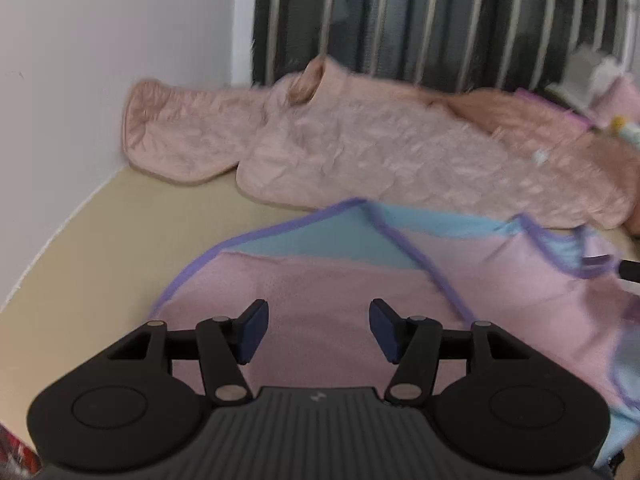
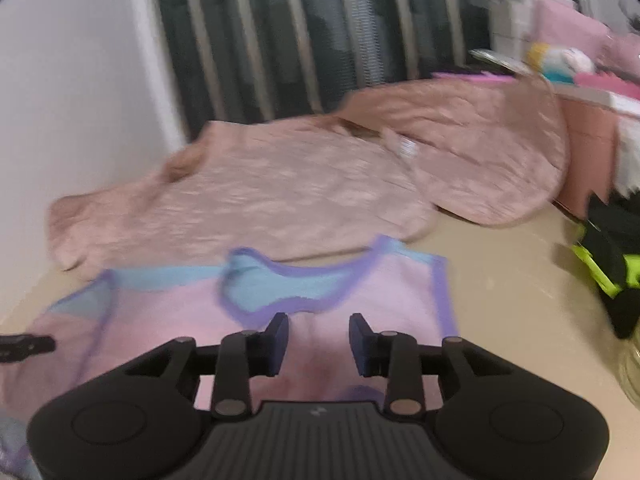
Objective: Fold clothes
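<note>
Beige bench [image 1: 100, 240] against a white wall. Left tongs [image 1: 318, 332] gape wide above the pink vest [image 1: 320, 300] with blue panels and purple trim, gripping nothing. Vest lies flat at the near edge; quilted peach jacket [image 1: 360, 152] sprawls behind it. Right tongs [image 2: 318, 346] part-open over the vest's neckline, empty. Black-and-lime garment [image 2: 608, 264] far right.

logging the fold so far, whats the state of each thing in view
pink top: spread flat, purple-trimmed neckline showing, one edge turned back to blue
quilted pink jacket: lying unfolded behind it
left gripper: jaws open, empty, above the top
right gripper: jaws open, nothing pinched
black and neon garment: bunched, untouched
</note>
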The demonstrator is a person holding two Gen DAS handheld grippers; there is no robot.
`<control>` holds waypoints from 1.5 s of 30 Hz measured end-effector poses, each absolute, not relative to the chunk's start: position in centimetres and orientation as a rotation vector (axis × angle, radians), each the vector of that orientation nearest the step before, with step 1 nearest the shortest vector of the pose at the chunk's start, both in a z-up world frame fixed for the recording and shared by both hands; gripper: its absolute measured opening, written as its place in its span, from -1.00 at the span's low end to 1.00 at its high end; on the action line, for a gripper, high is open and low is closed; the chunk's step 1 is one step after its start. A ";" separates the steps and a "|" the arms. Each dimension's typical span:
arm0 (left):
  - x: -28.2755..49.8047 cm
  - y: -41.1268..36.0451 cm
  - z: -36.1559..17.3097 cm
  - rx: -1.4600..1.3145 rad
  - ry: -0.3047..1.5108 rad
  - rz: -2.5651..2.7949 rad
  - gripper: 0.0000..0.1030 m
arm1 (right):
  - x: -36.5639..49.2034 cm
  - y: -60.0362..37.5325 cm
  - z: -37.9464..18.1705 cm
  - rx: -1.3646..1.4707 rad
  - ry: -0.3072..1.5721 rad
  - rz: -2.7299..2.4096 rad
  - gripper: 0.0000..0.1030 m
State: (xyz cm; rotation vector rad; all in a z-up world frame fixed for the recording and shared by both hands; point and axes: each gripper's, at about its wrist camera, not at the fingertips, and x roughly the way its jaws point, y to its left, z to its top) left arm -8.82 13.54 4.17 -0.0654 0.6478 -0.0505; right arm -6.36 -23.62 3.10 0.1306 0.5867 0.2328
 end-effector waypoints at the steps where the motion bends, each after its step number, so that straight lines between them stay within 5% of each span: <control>1: -10.2 13.6 4.6 -0.054 0.621 -0.091 0.20 | -7.3 -23.4 3.5 0.103 0.570 0.290 -0.37; 4: -15.5 13.4 4.9 -0.022 0.497 -0.340 0.54 | -11.3 -22.7 4.4 -0.061 0.497 0.491 -0.08; 6: -18.6 12.7 4.5 0.035 0.425 -0.448 0.57 | -15.0 -22.2 4.0 -0.216 0.418 0.589 0.17; 10: -20.9 10.6 2.7 0.191 0.484 -0.474 0.57 | -19.4 -21.8 3.2 -0.328 0.379 0.685 0.16; 13: -20.9 10.4 1.4 0.204 0.534 -0.465 0.35 | -20.1 -22.2 2.7 -0.291 0.412 0.717 0.14; 16: -20.9 10.8 0.6 0.176 0.555 -0.453 0.15 | -19.8 -22.3 1.9 -0.255 0.448 0.695 -0.12; 18: -21.0 11.9 0.4 0.131 0.541 -0.458 0.03 | -19.6 -22.3 1.3 -0.241 0.460 0.680 -0.12; 20: -20.9 12.7 0.4 0.087 0.549 -0.471 -0.39 | -19.7 -22.4 0.8 -0.237 0.464 0.663 -0.12; 28: -21.0 12.3 -0.7 0.107 0.608 -0.457 -0.52 | -19.3 -22.0 -0.4 -0.214 0.468 0.645 -0.51; 32: -21.0 12.2 -0.8 0.099 0.601 -0.456 -0.96 | -19.4 -21.9 -0.8 -0.206 0.458 0.645 -0.88; 45: -14.9 13.5 5.0 0.050 0.613 -0.502 -0.98 | -15.1 -22.3 2.5 -0.160 0.436 0.627 -0.97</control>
